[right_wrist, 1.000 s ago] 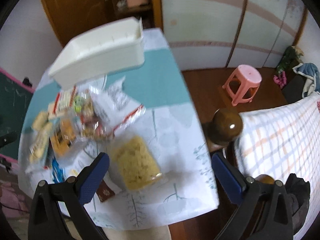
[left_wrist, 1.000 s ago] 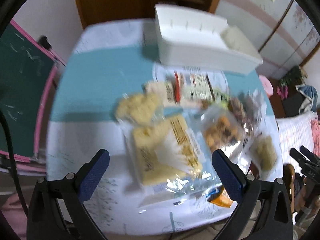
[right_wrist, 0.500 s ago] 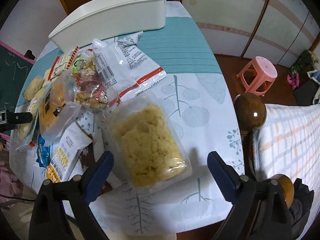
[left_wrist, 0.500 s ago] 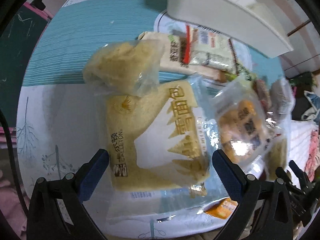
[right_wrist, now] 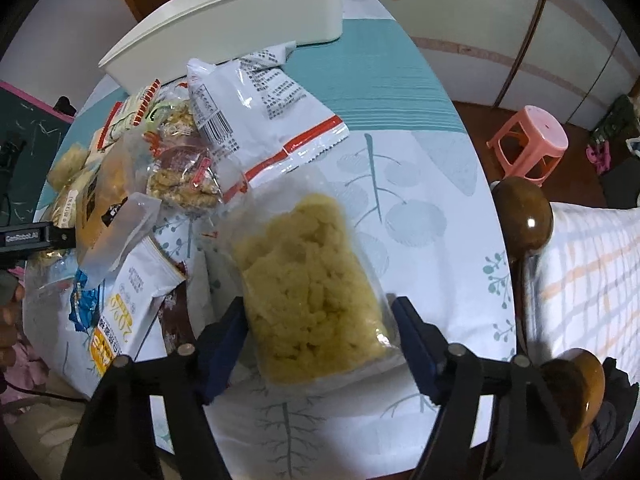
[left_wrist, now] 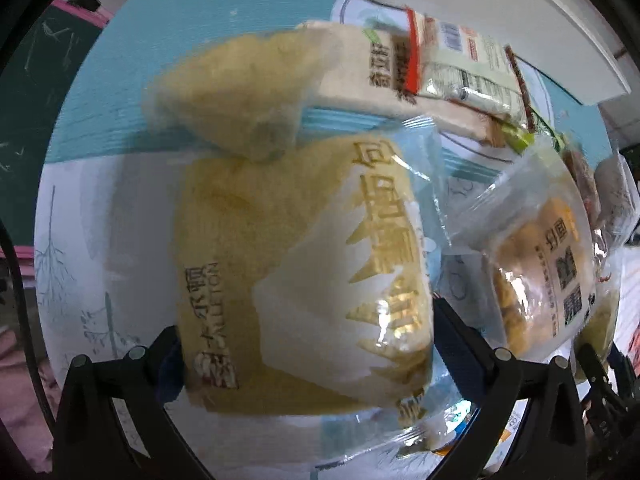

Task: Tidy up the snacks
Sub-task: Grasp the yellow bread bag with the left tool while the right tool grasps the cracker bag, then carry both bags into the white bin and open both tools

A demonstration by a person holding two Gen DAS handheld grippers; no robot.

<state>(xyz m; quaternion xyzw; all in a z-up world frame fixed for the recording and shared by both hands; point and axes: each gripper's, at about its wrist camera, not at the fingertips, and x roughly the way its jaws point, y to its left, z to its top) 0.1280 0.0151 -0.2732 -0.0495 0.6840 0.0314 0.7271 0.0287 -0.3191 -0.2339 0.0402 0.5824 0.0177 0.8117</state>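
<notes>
Both grippers sit low over the near edge of the surface (right_wrist: 432, 216), a round top under a white cloth with a teal band and printed leaves, each straddling a snack bag. The left gripper (left_wrist: 308, 344) has its jaws spread wide to either side of the clear-wrapped yellow bread loaf with white and gold lettering (left_wrist: 304, 272); the blue pads lie against or just beside the wrapper's long sides, and I cannot tell whether they press it. The loaf's long axis runs straight away from the jaws toward the far edge, so the jaws bracket its short width. The right gripper (right_wrist: 320, 336) likewise has its jaws open around the near end of the clear bag of pale yellow puffed pieces (right_wrist: 316, 292), the left pad touching the plastic, the right one just beside it; that bag's long axis also points away, tilted a little leftward. Neither bag looks lifted. The long white plastic bin (right_wrist: 224, 20) stands at the far edge, beyond the heap of other packets, with the big white packet with a red stripe (right_wrist: 268, 116) between it and the puffed bag. By my judgement, each bag goes to the gripper already over it, and the coming move is closing across the short width, then carrying forward over the heap.
</notes>
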